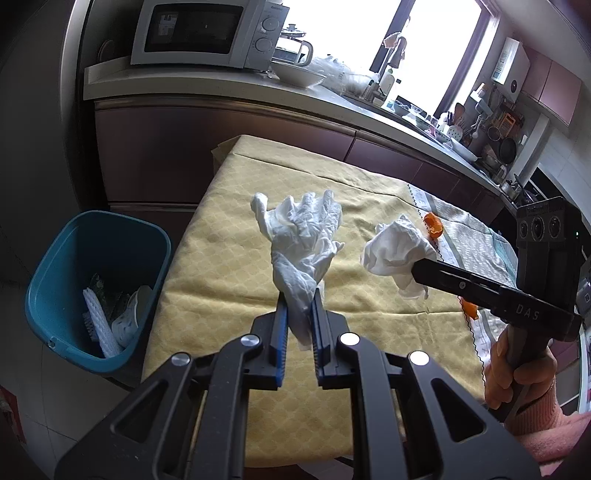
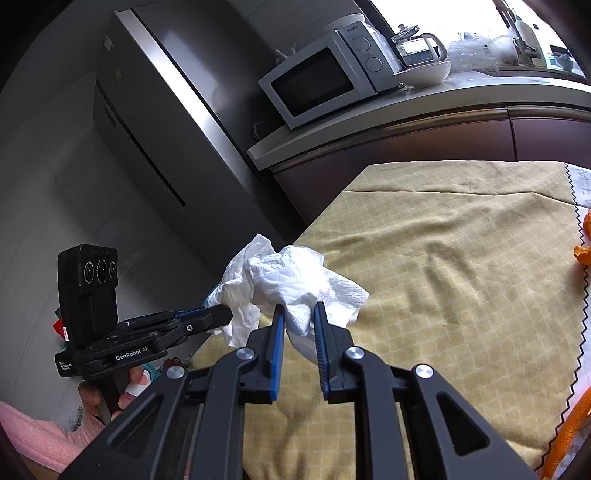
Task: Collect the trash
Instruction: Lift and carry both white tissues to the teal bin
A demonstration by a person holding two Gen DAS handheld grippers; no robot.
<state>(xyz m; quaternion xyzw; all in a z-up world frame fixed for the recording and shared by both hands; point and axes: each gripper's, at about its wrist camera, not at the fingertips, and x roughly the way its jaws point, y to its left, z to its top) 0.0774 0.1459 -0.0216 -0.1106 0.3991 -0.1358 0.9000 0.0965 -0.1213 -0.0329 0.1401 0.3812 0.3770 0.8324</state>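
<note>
My left gripper [image 1: 299,295] is shut on a crumpled white disposable glove [image 1: 303,236], which hangs above the yellow tablecloth [image 1: 229,266]. My right gripper [image 2: 299,308] is shut on a wad of white tissue paper [image 2: 295,280], also held off the cloth. In the left wrist view the right gripper [image 1: 417,267] reaches in from the right with that tissue wad [image 1: 395,251]. The right wrist view shows the left gripper [image 2: 225,314] at the left, gripping the glove [image 2: 236,295]. A teal trash bin [image 1: 96,288] stands on the floor left of the table, with trash inside.
Orange peel pieces [image 1: 433,225] lie on a patterned cloth [image 1: 472,236] at the table's right side. Behind the table runs a counter [image 1: 207,85] with a microwave [image 1: 207,33], a bowl and a kettle. A tall grey fridge [image 2: 155,110] stands left of the counter.
</note>
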